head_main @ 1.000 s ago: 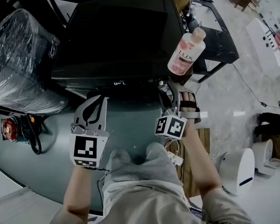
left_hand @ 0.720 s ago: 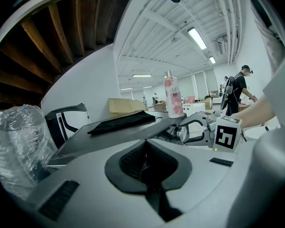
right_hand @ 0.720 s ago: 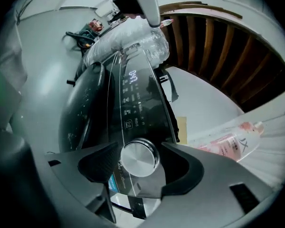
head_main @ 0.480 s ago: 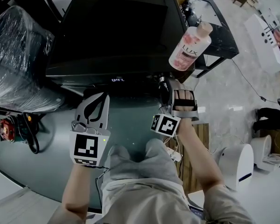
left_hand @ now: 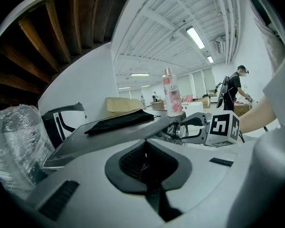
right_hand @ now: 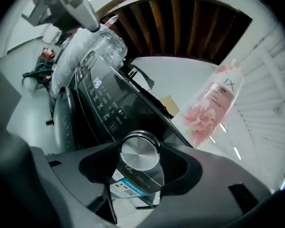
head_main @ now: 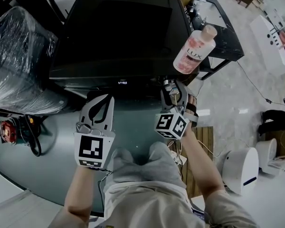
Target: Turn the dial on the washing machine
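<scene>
R gripper [right_hand: 138, 161] apparently clamps dial [right_hand: 139, 150] (bottle [head_main: 194, 50] upright beside).

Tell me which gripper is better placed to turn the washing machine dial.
Right. The right gripper has the dial between its jaws, so it only needs to twist. The left gripper is shut, empty, and well off to the dial's left.

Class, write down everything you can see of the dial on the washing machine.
The dial is a round knob with a flat brushed-metal face and a shiny chrome rim. It stands out from the washing machine's dark, glossy control panel, next to the lit symbols. A printed sticker sits just below it. The right gripper has its jaws closed on the dial's rim, one on each side. No pointer mark shows on its face.
</scene>
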`<state>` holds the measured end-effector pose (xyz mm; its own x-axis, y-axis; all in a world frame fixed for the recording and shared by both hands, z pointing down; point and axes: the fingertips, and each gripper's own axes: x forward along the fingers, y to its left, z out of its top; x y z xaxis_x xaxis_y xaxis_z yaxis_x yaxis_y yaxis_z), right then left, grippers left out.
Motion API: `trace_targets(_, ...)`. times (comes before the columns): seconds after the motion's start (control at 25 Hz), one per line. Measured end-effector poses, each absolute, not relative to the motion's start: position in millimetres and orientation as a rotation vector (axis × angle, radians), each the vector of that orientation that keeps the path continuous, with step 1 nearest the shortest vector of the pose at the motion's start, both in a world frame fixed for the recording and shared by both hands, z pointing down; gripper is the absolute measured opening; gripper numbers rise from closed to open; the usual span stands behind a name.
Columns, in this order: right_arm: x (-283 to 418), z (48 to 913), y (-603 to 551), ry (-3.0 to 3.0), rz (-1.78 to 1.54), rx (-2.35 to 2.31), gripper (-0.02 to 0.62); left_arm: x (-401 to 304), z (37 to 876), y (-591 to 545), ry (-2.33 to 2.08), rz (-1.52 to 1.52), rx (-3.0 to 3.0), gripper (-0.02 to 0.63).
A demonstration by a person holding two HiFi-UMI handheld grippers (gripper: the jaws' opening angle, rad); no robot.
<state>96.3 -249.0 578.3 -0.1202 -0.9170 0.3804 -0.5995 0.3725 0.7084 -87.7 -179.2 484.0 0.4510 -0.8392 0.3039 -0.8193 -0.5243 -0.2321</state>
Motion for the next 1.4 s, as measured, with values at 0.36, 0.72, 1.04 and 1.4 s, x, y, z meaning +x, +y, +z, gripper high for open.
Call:
trace_targets(0.36, 103.7, 572.6, -250.9, -2.08, -0.029, 1.547, 0.284, -83.5, 482.1, -175.7, 1.5, -0.594, -2.643, 0.02)
trace_targets(0.72, 116.4, 578.4, -252.7, -2.277, 0.558, 1.727, 0.285, -79.5, 476.5, -170.0, 1.496, -0.616, -2.648, 0.02)
trace_targets(1.04, 113.1, 559.3, -241.2, -2.253, 0.566, 1.672, 0.287, -78.8, 451.8, -164.0, 1.498, -0.64, -2.646, 0.02)
trace_targets(1.4, 109.9, 470.2, -216.6, -2.322, 0.407, 1.604, 0.177, -83.1, 390.2, -151.8, 1.523, -0.621, -2.612, 0.02)
